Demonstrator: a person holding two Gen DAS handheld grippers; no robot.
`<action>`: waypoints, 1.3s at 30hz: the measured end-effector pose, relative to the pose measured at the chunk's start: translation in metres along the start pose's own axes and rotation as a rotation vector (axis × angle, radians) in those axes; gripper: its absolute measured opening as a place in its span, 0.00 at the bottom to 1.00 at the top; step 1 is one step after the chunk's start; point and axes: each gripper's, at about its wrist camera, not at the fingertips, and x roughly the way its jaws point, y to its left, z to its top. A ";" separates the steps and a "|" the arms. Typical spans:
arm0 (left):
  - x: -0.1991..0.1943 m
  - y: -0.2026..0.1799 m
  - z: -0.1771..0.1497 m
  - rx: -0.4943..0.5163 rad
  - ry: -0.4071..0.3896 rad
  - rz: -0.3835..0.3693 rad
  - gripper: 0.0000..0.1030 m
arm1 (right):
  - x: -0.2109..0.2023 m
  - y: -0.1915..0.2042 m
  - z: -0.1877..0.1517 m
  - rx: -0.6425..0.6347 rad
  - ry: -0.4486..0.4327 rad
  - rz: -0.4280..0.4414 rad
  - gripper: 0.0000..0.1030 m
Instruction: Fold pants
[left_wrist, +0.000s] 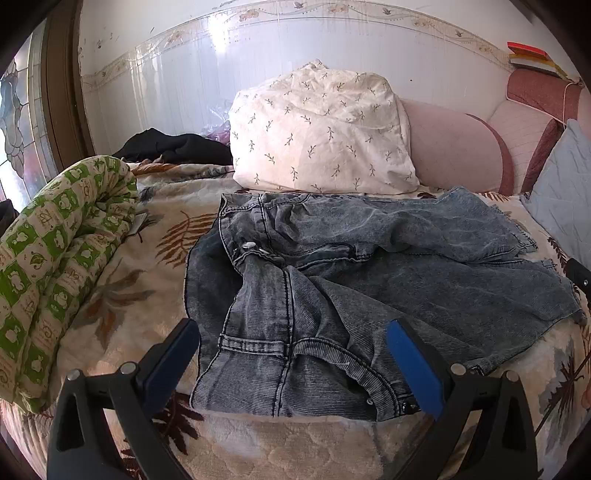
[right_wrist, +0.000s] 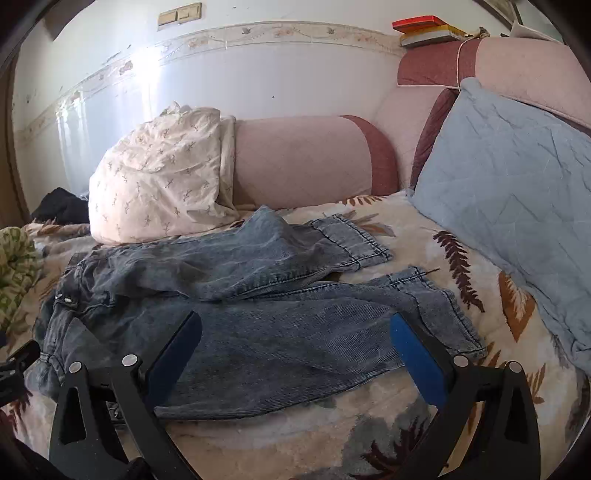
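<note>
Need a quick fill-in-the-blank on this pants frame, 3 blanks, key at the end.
1. The jeans lie spread on a bed cover printed with ____.
2. Both the left gripper and the right gripper are ____, holding nothing.
3. The pillow leaning at the jeans' hem end is light ____.

Missing words: leaves; open; blue
</note>
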 end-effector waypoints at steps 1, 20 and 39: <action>0.000 0.000 0.000 0.000 -0.001 0.000 1.00 | 0.000 0.000 0.000 0.000 0.001 0.000 0.99; 0.002 0.001 -0.002 0.001 0.005 0.002 1.00 | 0.001 0.001 -0.002 -0.005 0.015 0.005 0.99; 0.003 0.005 -0.005 0.005 0.010 0.006 1.00 | 0.003 0.002 -0.003 -0.002 0.023 0.008 0.99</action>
